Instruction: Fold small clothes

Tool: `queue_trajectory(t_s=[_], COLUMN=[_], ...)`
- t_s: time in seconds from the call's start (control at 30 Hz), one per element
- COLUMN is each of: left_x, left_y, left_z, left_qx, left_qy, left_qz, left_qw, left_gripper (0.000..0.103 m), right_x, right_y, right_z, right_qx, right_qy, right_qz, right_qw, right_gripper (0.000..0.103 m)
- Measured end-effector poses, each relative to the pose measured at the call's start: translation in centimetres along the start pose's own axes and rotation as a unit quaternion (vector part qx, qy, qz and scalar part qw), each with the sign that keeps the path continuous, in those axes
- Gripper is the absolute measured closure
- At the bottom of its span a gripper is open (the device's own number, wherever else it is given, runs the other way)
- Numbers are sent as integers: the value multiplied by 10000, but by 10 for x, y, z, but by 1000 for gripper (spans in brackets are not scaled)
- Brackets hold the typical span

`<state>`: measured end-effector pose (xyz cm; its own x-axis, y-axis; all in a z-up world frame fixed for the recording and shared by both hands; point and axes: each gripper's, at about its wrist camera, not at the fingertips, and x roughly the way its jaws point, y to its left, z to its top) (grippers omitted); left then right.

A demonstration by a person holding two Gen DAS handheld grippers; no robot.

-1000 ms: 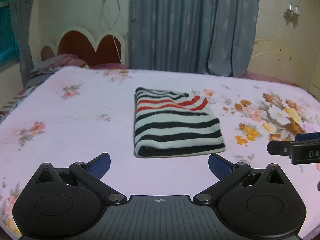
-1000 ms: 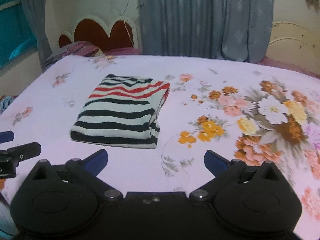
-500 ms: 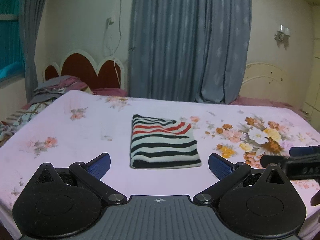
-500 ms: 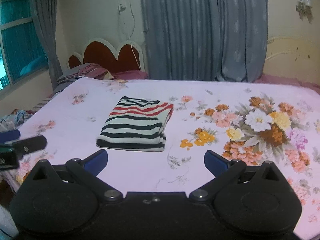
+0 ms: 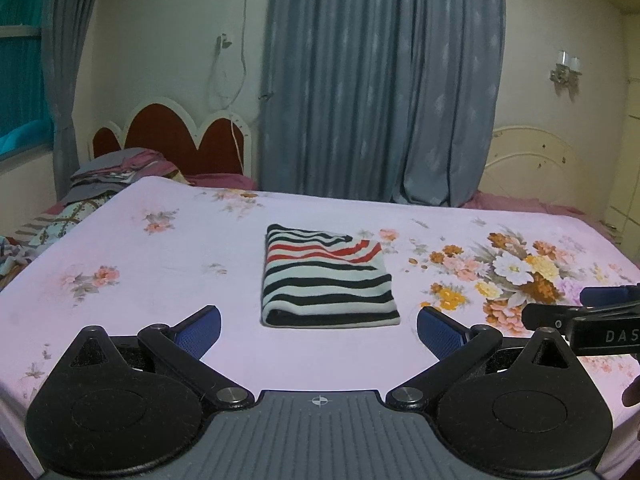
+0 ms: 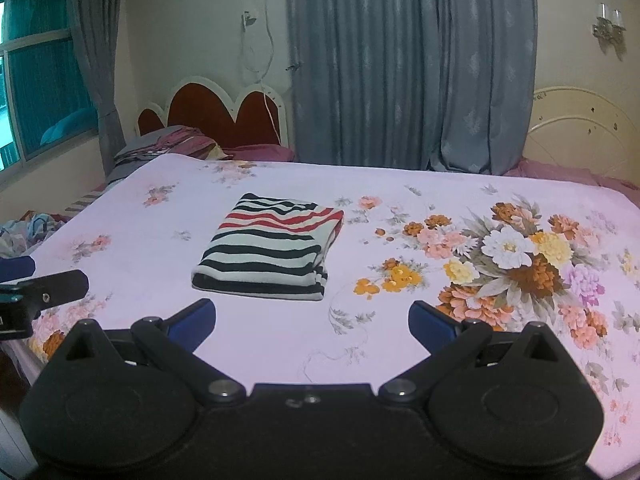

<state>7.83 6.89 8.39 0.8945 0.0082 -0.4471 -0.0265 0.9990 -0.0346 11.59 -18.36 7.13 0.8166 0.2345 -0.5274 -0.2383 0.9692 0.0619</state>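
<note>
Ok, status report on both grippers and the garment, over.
Both hand-held grippers open, empty. Folded striped knit garment flat on floral bedsheet. Nothing obstructing.

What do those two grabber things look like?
Both match. The left gripper has black arms on two round black discs with silver pivot pins, blue-padded jaws, and a ribbed grey plate with a small crosshair mark. The right gripper looks the same, but with a plain black middle. White letters "DAS" show on its side.

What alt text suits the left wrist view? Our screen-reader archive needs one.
A folded striped garment lies on a pink floral bedsheet, ahead of the open, empty left tool. The right tool pokes in at the right edge; grey curtains hang behind.
</note>
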Motion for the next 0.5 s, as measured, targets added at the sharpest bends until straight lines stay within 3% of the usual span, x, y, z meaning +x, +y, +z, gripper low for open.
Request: queue_trajectory(t_s=[0.5], left_x=[6], left_y=[-3], left_z=[-2], left_qx=[16], left_qy=[27], left_qz=[-31], left_qw=[10000], left_gripper=[0], right_x=[-1], right_y=[-1], right_z=[2], right_qx=[-31], right_qy=[-9], right_qz=[-2], right_qw=[10000], right_gripper=[1])
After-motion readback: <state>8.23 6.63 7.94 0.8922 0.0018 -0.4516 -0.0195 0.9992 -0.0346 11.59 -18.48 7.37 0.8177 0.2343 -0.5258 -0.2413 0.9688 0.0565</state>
